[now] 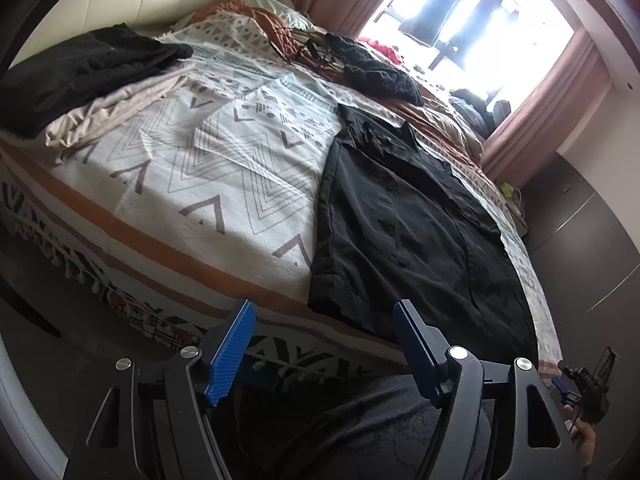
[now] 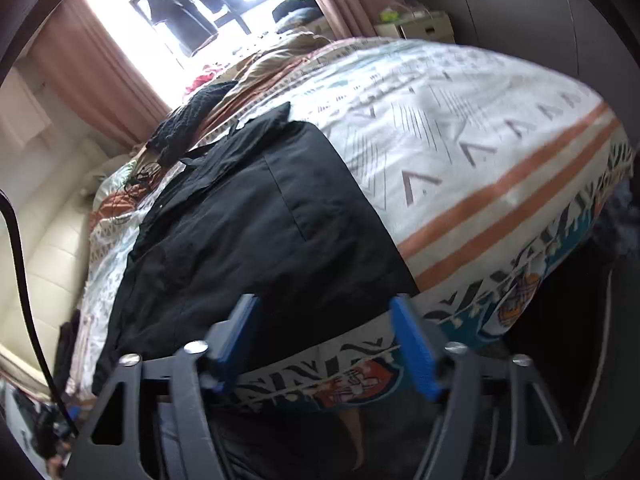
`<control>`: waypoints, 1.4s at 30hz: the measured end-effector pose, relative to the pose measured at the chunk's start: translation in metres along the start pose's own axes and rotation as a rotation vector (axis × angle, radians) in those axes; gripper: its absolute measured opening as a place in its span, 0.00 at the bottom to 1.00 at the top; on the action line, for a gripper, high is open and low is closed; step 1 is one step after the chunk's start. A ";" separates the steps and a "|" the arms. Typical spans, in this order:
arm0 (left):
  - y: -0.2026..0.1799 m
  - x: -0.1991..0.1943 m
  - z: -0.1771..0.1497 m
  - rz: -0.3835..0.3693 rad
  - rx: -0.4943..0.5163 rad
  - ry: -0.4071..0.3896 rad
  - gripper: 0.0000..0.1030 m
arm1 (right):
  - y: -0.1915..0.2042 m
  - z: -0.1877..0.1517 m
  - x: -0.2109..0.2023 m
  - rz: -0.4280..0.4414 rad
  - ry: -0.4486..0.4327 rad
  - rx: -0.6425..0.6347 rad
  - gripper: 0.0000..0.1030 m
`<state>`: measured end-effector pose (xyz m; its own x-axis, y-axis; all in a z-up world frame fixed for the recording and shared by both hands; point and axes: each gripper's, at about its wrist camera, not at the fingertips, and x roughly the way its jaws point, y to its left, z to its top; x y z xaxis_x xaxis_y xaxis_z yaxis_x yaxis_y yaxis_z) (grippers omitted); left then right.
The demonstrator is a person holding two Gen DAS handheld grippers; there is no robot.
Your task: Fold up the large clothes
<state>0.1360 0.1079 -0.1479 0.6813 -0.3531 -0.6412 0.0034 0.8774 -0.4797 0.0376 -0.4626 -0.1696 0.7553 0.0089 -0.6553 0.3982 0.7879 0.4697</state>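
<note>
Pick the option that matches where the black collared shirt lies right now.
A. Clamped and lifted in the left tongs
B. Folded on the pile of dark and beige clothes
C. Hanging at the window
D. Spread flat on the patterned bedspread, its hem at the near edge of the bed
D: the black collared shirt lies spread flat on the patterned bedspread, hem at the near edge, and both the left tongs and right tongs are open and empty.

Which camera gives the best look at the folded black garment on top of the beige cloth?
The left wrist view. There the folded black garment lies in full sight on the beige cloth, at the far left of the bed. The right wrist view does not show it; that view is filled by the black shirt spread on the bedspread.
</note>
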 end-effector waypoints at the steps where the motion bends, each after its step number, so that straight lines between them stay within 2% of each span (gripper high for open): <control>1: -0.001 0.003 0.000 -0.006 0.002 0.010 0.63 | -0.008 0.000 0.006 0.014 0.008 0.038 0.62; 3: -0.003 0.011 0.001 -0.015 0.007 0.031 0.57 | -0.018 0.001 0.013 0.028 0.011 0.080 0.61; 11: -0.008 0.041 0.008 -0.010 0.002 0.072 0.57 | -0.058 0.003 0.049 -0.002 0.038 0.217 0.59; 13: -0.011 0.050 0.010 0.002 0.001 0.093 0.50 | -0.067 0.004 0.057 0.026 0.042 0.239 0.59; 14: -0.012 0.054 0.011 0.005 0.003 0.103 0.48 | -0.071 0.004 0.060 0.044 0.043 0.248 0.57; 16: -0.015 0.060 0.014 0.009 0.005 0.110 0.48 | -0.077 0.005 0.065 0.092 0.045 0.268 0.42; 17: -0.016 0.062 0.016 0.007 0.005 0.110 0.48 | -0.079 0.005 0.068 0.118 0.051 0.280 0.40; 19: -0.016 0.066 0.019 -0.002 -0.004 0.112 0.48 | -0.080 0.008 0.072 0.225 0.067 0.322 0.39; 25: -0.008 0.076 0.020 -0.011 -0.047 0.136 0.47 | -0.056 0.019 0.061 0.362 0.020 0.232 0.39; 27: -0.006 0.078 0.018 -0.002 -0.044 0.139 0.43 | -0.051 0.019 0.059 0.361 -0.001 0.215 0.39; 29: -0.004 0.084 0.017 0.047 -0.028 0.151 0.31 | -0.050 0.017 0.064 0.342 0.006 0.218 0.39; 32: -0.004 0.086 0.019 0.059 -0.012 0.148 0.26 | -0.053 0.010 0.083 0.269 0.057 0.247 0.39; 35: -0.006 0.085 0.017 0.061 0.009 0.138 0.19 | -0.050 0.006 0.088 0.261 0.051 0.236 0.23; 36: -0.005 0.082 0.017 0.051 0.002 0.128 0.16 | -0.049 0.005 0.088 0.251 0.042 0.223 0.10; 38: 0.000 0.076 0.018 0.023 -0.037 0.111 0.13 | -0.047 0.003 0.084 0.239 0.013 0.216 0.07; 42: 0.006 0.061 0.025 -0.049 -0.110 0.085 0.09 | -0.043 0.007 0.064 0.276 -0.060 0.202 0.04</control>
<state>0.1957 0.0991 -0.1751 0.6179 -0.4250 -0.6615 -0.0486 0.8191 -0.5716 0.0725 -0.5000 -0.2270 0.8758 0.1637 -0.4540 0.2649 0.6233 0.7357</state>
